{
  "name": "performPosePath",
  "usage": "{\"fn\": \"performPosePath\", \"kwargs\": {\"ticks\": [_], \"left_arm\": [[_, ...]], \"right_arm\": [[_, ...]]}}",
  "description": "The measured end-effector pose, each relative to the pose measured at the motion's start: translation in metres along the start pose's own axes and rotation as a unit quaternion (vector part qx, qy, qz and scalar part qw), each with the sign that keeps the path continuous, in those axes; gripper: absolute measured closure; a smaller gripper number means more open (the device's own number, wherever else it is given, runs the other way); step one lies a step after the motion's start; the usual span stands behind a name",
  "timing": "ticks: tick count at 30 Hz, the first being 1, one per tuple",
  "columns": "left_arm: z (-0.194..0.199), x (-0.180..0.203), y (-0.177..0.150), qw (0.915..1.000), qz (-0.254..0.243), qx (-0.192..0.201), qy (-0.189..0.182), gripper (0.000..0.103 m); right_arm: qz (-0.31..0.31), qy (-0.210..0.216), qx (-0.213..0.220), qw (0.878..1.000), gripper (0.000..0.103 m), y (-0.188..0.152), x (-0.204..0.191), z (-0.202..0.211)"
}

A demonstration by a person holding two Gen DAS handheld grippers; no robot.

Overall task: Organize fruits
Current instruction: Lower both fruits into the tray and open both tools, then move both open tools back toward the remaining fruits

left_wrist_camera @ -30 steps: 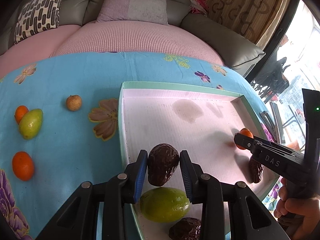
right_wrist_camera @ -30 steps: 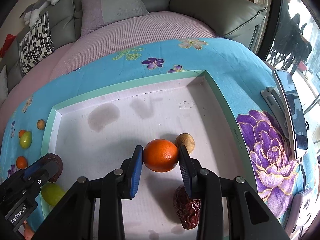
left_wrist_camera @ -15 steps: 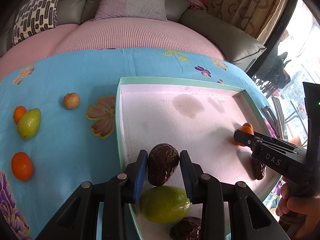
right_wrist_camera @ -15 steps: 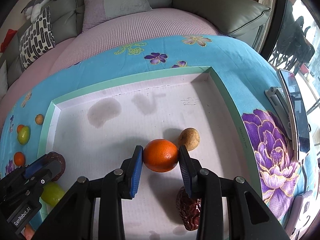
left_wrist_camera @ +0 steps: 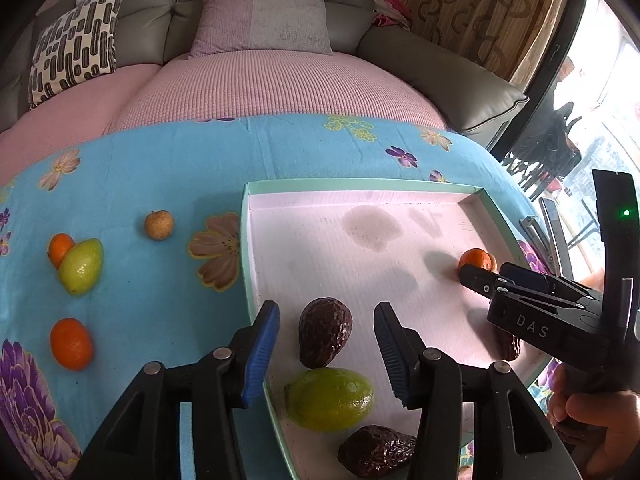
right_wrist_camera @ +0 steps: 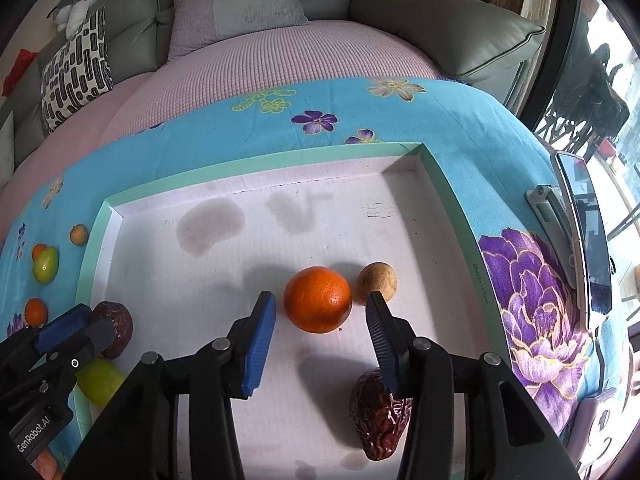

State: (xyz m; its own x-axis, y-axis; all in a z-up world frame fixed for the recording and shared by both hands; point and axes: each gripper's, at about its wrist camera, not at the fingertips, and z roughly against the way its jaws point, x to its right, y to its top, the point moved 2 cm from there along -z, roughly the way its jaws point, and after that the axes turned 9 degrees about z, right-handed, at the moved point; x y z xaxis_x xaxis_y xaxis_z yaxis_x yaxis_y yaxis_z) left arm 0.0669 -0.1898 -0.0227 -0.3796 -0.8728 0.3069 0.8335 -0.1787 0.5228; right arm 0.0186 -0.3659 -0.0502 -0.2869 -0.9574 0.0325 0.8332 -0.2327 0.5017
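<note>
My left gripper is opening; a dark wrinkled fruit lies on the floor of the white tray between its blue pads, which stand clear of it. Just below it lie a green fruit and another dark wrinkled fruit. My right gripper is also opening, with an orange resting on the tray between its pads and free of both. A tan round fruit sits to the orange's right, and a red date lies under the right finger.
On the blue flowered cloth left of the tray lie a tan fruit, a green fruit touching a small orange, and another orange. A phone on a stand is at the right. A sofa with cushions lies beyond.
Both grippers have spread their jaws. The dark fruit has left the left gripper's pads and the orange the right gripper's; both now rest on the tray.
</note>
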Motion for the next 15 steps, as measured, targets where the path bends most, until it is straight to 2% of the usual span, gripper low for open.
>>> {"fn": "performPosePath", "kwargs": {"ticks": [3, 5, 9, 11, 13, 15], "left_arm": [[0.007, -0.008, 0.004, 0.9996, 0.016, 0.009, 0.023, 0.039], [0.011, -0.017, 0.007, 0.9987, 0.031, 0.013, 0.037, 0.037], [0.014, -0.043, 0.011, 0.9943, 0.065, 0.022, 0.082, 0.020], [0.015, -0.057, 0.013, 0.9899, 0.080, 0.025, 0.115, 0.009], [0.017, -0.071, 0.013, 0.9841, 0.094, 0.032, 0.148, 0.000], [0.020, -0.083, 0.014, 0.9782, 0.107, 0.039, 0.174, 0.000]], "right_arm": [[0.001, -0.003, 0.004, 1.000, 0.047, 0.001, 0.001, 0.003], [0.001, -0.007, 0.010, 1.000, 0.033, 0.002, 0.001, 0.006], [0.000, -0.013, 0.012, 1.000, 0.031, 0.002, 0.003, 0.009], [-0.001, -0.018, 0.010, 1.000, 0.018, 0.001, 0.004, 0.008], [-0.001, -0.018, 0.010, 1.000, 0.018, 0.001, 0.005, 0.008], [0.000, -0.017, 0.012, 1.000, 0.018, 0.001, 0.004, 0.008]]}}
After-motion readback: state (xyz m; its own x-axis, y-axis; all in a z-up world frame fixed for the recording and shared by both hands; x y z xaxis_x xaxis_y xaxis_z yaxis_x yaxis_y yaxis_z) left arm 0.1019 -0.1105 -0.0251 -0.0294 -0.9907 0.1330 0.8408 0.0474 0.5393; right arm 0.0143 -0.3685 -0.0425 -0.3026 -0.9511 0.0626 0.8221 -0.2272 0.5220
